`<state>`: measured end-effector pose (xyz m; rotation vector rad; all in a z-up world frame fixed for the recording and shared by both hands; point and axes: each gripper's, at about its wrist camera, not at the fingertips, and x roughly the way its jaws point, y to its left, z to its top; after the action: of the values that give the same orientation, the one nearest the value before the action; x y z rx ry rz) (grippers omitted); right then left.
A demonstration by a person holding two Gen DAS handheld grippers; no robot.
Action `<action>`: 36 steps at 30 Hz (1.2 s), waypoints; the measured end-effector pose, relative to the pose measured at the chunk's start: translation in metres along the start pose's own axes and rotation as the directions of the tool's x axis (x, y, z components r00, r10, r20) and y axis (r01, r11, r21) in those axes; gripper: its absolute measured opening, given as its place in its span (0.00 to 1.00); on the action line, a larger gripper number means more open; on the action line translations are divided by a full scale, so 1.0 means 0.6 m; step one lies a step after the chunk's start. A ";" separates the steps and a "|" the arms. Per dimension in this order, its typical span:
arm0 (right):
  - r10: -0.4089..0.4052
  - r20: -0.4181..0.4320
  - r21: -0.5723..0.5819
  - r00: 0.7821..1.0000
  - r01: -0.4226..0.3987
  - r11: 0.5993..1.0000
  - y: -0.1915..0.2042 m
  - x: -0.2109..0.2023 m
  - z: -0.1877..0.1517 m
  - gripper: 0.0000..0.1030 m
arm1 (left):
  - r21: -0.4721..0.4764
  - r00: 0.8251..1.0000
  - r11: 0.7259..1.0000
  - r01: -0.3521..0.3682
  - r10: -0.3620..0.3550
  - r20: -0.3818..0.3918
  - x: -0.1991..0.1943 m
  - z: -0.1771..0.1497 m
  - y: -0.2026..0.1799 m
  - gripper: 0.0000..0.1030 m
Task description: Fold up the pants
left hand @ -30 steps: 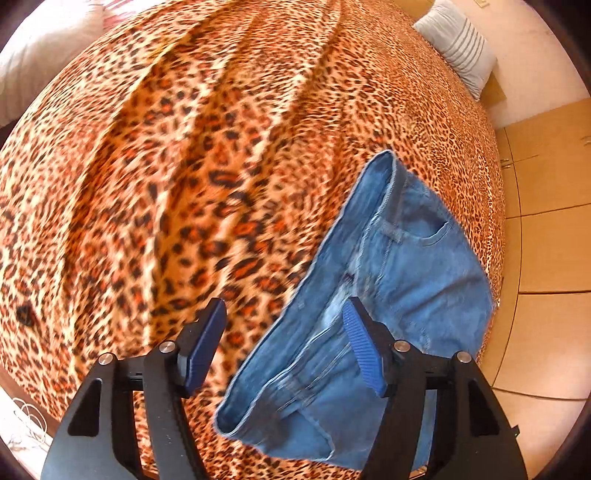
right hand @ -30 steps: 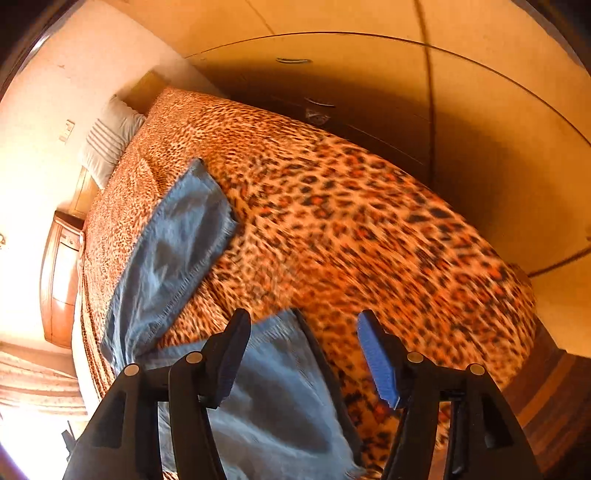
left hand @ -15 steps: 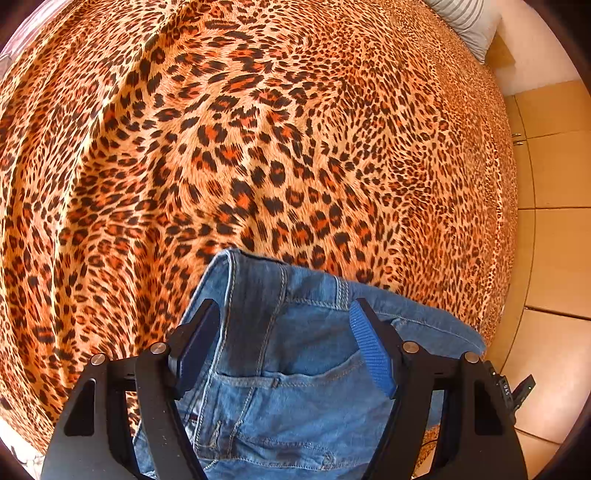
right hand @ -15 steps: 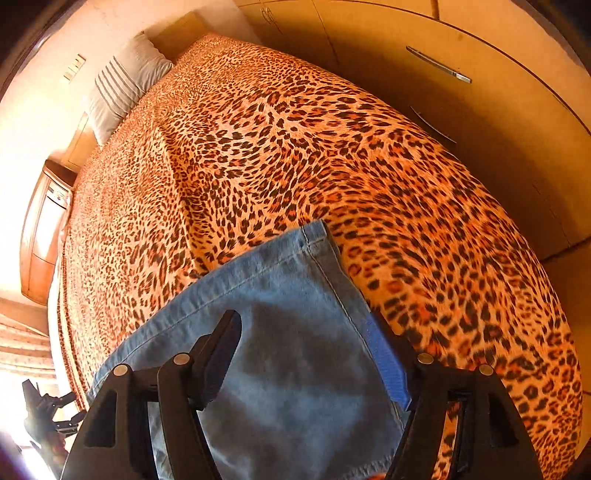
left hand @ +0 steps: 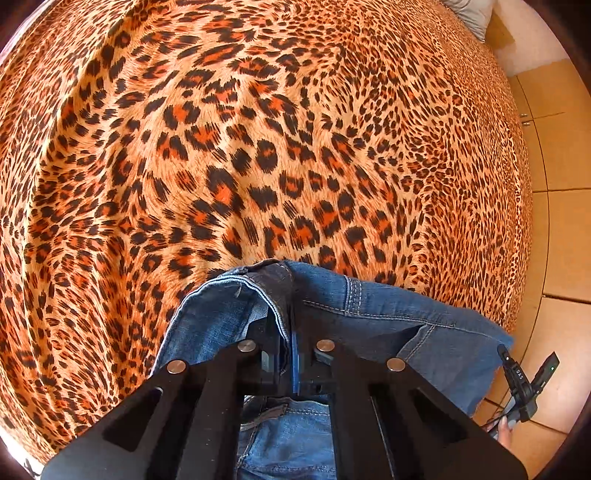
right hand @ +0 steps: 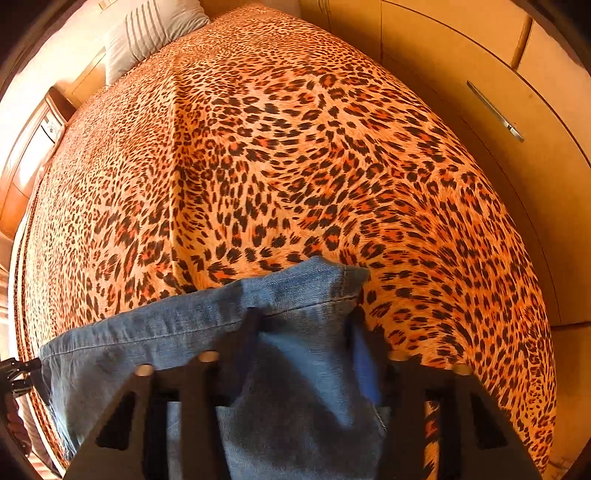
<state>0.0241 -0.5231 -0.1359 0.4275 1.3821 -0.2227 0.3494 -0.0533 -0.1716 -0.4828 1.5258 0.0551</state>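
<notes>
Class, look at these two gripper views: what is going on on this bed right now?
A person with a handheld gripper in each hand is folding blue jeans on a leopard-print bedspread. The left gripper has just closed on the waistband edge near a back pocket. The right gripper has just closed on the hem end of a leg. Both ends are pinched; the denim bunches up between the fingers.

Left tool [left hand: 287, 345] clamps a bunched fold of the jeans [left hand: 388, 325] at six o'clock, its jaws just closed; leopard-print bedspread [left hand: 258, 147] fills the rest, pillow [left hand: 469, 14] at one o'clock.
</notes>
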 end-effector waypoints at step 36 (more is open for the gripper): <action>0.165 0.163 0.089 0.973 -0.181 0.979 -0.079 -0.115 -0.236 0.22 | 0.001 0.994 0.999 0.049 -0.048 0.096 -0.110 -0.479 0.244 0.04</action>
<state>-0.1347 -0.5133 -0.0943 0.6017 1.1767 -0.1804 0.0265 0.0001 -0.1389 -0.5115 1.4196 0.0413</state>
